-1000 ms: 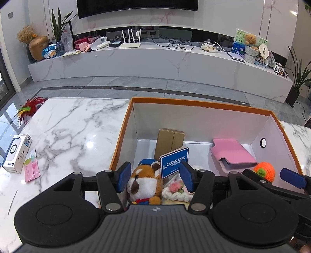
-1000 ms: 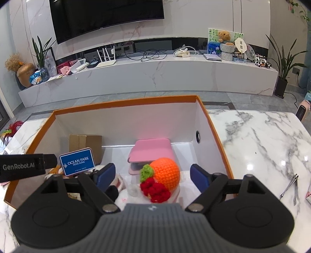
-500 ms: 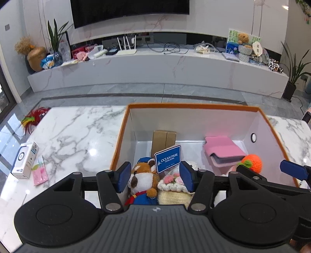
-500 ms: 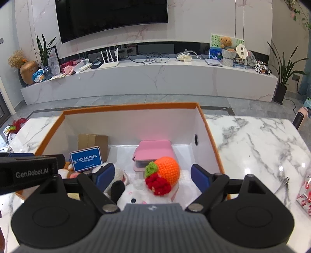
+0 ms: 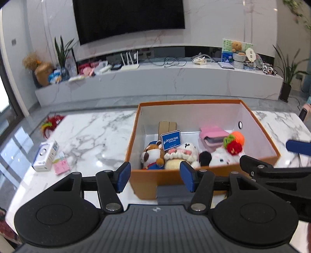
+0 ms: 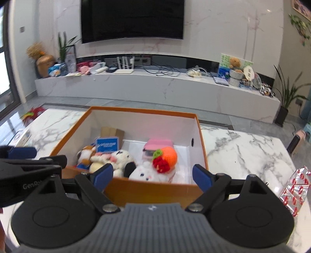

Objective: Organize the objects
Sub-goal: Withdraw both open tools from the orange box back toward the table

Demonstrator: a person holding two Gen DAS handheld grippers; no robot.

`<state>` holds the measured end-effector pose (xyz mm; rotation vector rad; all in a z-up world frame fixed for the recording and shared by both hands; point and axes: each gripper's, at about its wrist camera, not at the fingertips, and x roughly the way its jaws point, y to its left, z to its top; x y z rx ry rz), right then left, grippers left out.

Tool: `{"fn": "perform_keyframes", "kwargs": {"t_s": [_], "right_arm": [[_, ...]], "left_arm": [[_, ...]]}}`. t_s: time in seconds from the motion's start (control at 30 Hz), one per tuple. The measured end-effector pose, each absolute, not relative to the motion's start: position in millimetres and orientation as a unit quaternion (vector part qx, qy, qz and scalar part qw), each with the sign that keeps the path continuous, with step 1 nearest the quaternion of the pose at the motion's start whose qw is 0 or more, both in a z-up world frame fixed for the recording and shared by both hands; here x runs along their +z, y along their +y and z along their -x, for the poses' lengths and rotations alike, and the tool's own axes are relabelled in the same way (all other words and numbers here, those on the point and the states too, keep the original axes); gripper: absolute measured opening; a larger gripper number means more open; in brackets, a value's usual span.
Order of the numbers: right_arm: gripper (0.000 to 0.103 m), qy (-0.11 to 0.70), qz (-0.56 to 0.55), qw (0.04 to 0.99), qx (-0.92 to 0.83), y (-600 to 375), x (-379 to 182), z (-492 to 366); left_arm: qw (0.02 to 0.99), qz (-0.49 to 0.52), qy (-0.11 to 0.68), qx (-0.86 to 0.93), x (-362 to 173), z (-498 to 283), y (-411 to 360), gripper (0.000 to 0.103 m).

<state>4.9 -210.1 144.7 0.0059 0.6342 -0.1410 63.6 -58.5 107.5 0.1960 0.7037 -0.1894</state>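
Two tongs, both gaping with nothing between the pads: my left tongs (image 5: 154,175) and right tongs (image 6: 151,175) hang short of the box (image 5: 147,184), the right jaws having just widened. The toys (image 5: 171,155) sit packed inside it on the desk (image 5: 87,132). Its near wall blocks my reach and hides their lower halves. The card (image 6: 107,144) reads blurred; foil (image 6: 295,190) lies at right.

A dark television (image 5: 128,16) hangs on the marble wall far ahead of the tool. Below it, a long marble shelf (image 5: 155,83) carries a white router (image 5: 129,66), cables and a teddy bear (image 5: 236,46).
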Motion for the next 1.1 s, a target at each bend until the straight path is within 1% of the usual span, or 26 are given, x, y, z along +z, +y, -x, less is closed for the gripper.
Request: {"fn": "perform_keyframes", "kwargs": {"t_s": [0.07,0.27,0.43,0.53,0.73,0.87,1.0,1.1], "right_arm": [[0.090,0.307,0.005,0.950,-0.058,-206,144,11],[0.090,0.319,-0.009,0.947,-0.025,-200,124,40],[0.090,0.346,-0.005,0.938,-0.018,-206,103,42],[0.091,0.360,-0.006,0.933,-0.024,-210,92,41],[0.091,0.408,-0.049,0.912,0.002,-220,68,38],[0.091,0.426,-0.038,0.904,0.020,-213,52,42],[0.091,0.445,-0.042,0.894,0.040,-189,39,47],[0.090,0.457,-0.014,0.887,0.055,-164,25,52]], "left_arm": [[0.933,-0.094,0.336,-0.091,105,-48,-53,0.069],[0.930,-0.082,0.343,-0.106,83,-28,-39,0.069],[0.922,-0.101,0.357,-0.112,63,-28,-39,0.069],[0.911,-0.091,0.385,-0.117,50,-34,-40,0.069],[0.877,-0.051,0.453,-0.154,19,-46,-32,0.069],[0.875,-0.064,0.458,-0.140,6,-50,-28,0.069],[0.876,-0.066,0.460,-0.130,6,-56,-31,0.069],[0.879,-0.083,0.451,-0.129,6,-58,-35,0.069]]}}
